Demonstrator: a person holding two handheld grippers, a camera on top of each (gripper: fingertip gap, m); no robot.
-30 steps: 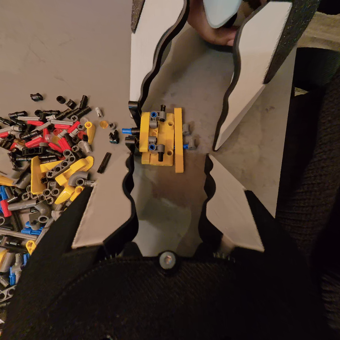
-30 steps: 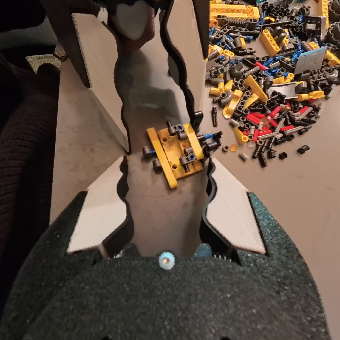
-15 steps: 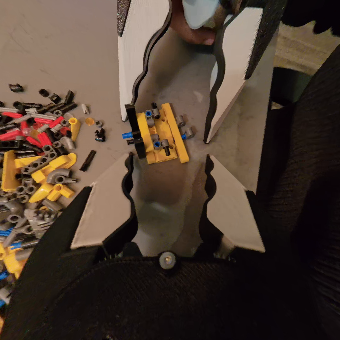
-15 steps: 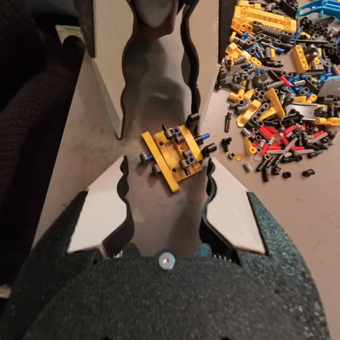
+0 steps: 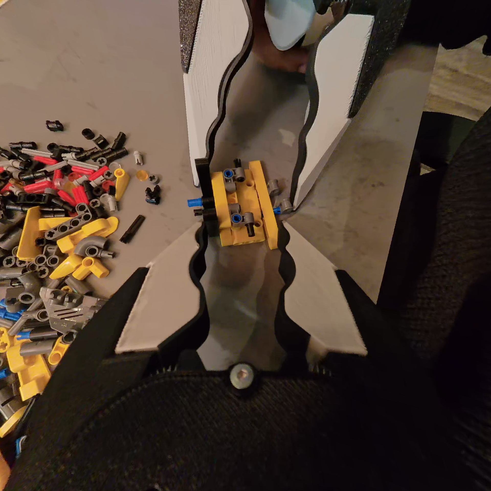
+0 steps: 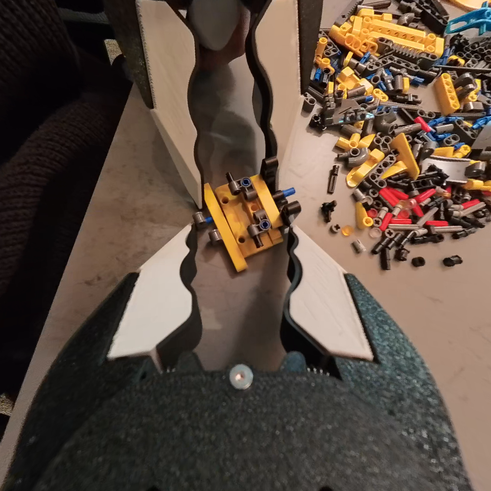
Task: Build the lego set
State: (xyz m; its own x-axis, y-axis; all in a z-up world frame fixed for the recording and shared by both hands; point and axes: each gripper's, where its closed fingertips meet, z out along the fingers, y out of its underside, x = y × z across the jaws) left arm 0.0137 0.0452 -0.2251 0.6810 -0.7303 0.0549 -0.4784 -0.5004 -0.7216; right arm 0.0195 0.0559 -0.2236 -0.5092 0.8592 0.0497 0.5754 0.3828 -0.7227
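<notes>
**Both wrist views, one moment.** One yellow assembly point(image 5: 239, 207) point(image 6: 241, 215) lies flat on the grey table point(image 5: 93, 66), close to its edge and apart from the pile point(image 5: 53, 212) point(image 6: 398, 132) of loose parts. Two grippers meet it from opposite ends.

- **Left gripper** point(image 5: 241, 228): jaws part open, about as wide as the assembly. The fingertips flank its near end, one beside the black beam point(image 5: 203, 191), the other at the end of a yellow beam. Whether they press on it cannot be told.
- **Right gripper** point(image 6: 240, 228): jaws part open, a little wider than the assembly. The tips stand just beside its near corners and grip nothing.

**Counts on the assembly:**
- One black beam.
- Two blue-centred grey connectors on top.
- One blue pin point(image 5: 193, 202) jutting toward the pile.
- Two grey connectors point(image 5: 273, 184) on the table-edge side.

**Loose between assembly and pile:** one black axle point(image 5: 132, 229), one orange round stud point(image 5: 141, 175), one small black clip point(image 5: 152, 193)
</notes>
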